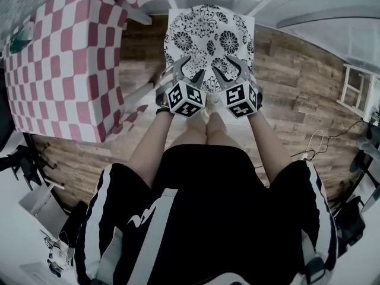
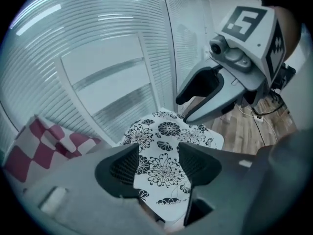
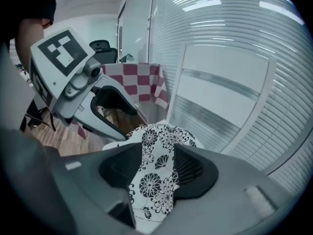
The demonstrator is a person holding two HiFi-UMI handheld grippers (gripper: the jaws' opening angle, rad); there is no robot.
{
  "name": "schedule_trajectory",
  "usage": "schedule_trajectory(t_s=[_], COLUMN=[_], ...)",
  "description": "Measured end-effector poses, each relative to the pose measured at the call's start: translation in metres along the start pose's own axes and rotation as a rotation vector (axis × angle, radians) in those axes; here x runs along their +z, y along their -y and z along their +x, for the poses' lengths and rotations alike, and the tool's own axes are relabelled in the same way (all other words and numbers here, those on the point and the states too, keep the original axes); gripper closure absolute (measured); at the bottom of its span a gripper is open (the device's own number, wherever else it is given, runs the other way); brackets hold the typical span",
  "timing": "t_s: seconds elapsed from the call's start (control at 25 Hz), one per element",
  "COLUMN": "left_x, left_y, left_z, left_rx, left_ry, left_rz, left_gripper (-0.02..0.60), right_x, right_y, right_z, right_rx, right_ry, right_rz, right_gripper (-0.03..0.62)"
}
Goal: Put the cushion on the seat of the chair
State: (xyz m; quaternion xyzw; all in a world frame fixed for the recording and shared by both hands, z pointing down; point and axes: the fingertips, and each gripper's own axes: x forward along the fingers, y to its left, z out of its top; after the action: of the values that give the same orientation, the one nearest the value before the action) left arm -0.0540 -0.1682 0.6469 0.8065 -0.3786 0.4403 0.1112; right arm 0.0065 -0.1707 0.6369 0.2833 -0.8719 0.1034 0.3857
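The black-and-white flowered cushion [image 1: 209, 37] lies flat on the white seat of the chair [image 1: 176, 15], straight ahead of my knees. Both grippers hover side by side over its near edge. My left gripper [image 1: 195, 66] is open, and its own view shows the cushion [image 2: 166, 131] through the gap between the jaws [image 2: 159, 158], untouched. My right gripper [image 1: 221, 64] is open too, with the cushion [image 3: 159, 136] lying beyond its pads [image 3: 157, 165]. Each gripper shows in the other's view, the right gripper [image 2: 183, 111] and the left gripper [image 3: 122, 121].
A table with a red-and-white checked cloth [image 1: 59, 58] stands close on the chair's left. White slatted blinds [image 2: 98, 58] back the chair. On the wooden floor at the right lie cables [image 1: 314, 144] and a white frame [image 1: 356, 91].
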Motion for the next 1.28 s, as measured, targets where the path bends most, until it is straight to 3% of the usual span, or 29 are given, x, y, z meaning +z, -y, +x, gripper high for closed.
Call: schedule_trajectory(t_s=[0.2,0.4,0.56,0.76,0.84,1.12,1.28], left_x=[0.044,0.08,0.107,0.136,0.146,0.181,0.197], left_y=[-0.017,-0.038,-0.052,-0.065,-0.07,-0.083,-0.091], left_z=[-0.024,-0.054,-0.085,-0.121,-0.133,-0.169,-0.189], left_rx=[0.058,0.11,0.135,0.174,0.187,0.218,0.238], left_ry=[0.103,0.203,0.297,0.402,0.439,0.548,0.609], left_rz=[-0.015,-0.077,-0.141,-0.178,-0.195,-0.209,-0.217], left_gripper=[0.321,0.331,0.333,0.333,0.367,0.371,0.414], right_x=[0.041,0.09,0.118,0.148,0.161,0.214,0.228], right_y=[0.028,0.048,0.056,0.067,0.071,0.068,0.069], right_z=[-0.024,-0.056,-0.082,-0.113,-0.124,-0.166,-0.182], right_rx=[-0.077,-0.129,-0.149,-0.152,-0.161,-0.19,-0.207], right_ry=[0.103,0.228,0.313,0.41,0.449,0.586,0.624], right_rz=[0.087,0.098,0.117,0.23,0.254,0.233,0.219], right_gripper=[0.411,0.428,0.442,0.456,0.457,0.47,0.484])
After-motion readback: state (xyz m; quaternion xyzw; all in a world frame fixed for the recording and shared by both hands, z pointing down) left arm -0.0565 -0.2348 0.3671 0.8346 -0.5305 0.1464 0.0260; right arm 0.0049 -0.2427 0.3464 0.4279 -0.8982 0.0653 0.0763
